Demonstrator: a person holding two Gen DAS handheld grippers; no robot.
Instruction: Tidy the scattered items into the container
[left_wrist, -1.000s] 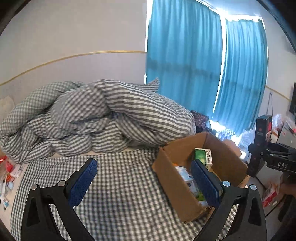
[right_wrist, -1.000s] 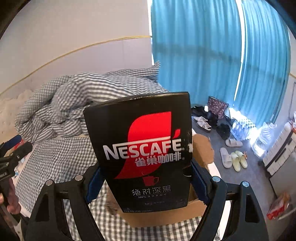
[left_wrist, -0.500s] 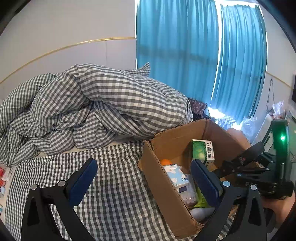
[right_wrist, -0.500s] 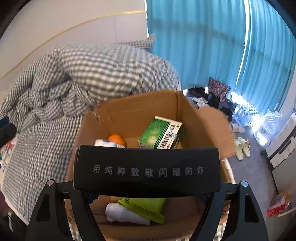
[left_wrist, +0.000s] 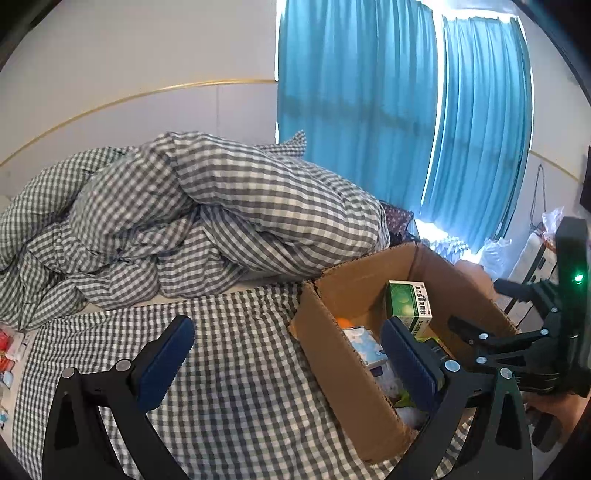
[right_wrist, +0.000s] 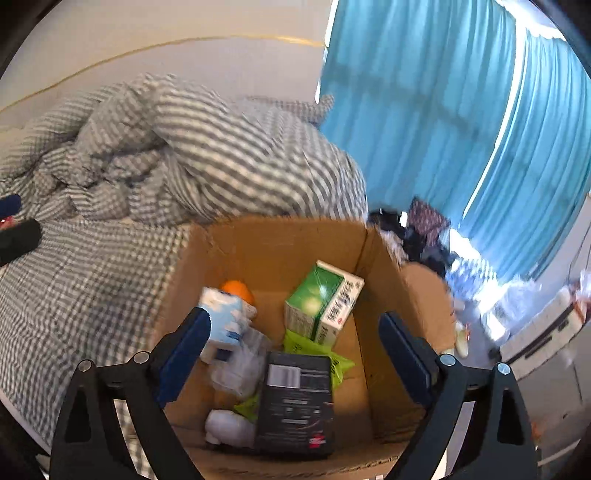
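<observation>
My right hand-held gripper has just been opening and now stands wide over the cardboard box, nothing between its pads; the black coffee box lies inside, beside a green carton. My left hand-held gripper is wide too.

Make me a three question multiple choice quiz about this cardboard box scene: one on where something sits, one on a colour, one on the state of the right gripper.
1. Where does the black coffee box lie?
A. On the checked bedsheet
B. Inside the cardboard box
C. On the floor

2. What colour are the curtains?
A. Blue
B. Red
C. White

3. How do the jaws of the right gripper stand?
A. Shut on the coffee box
B. Shut on nothing
C. Open, holding nothing

Answers: 1 B, it lies among the other items inside the box walls. 2 A, plainly blue in both views. 3 C, both pads stand clear of everything, having just opened.
</observation>
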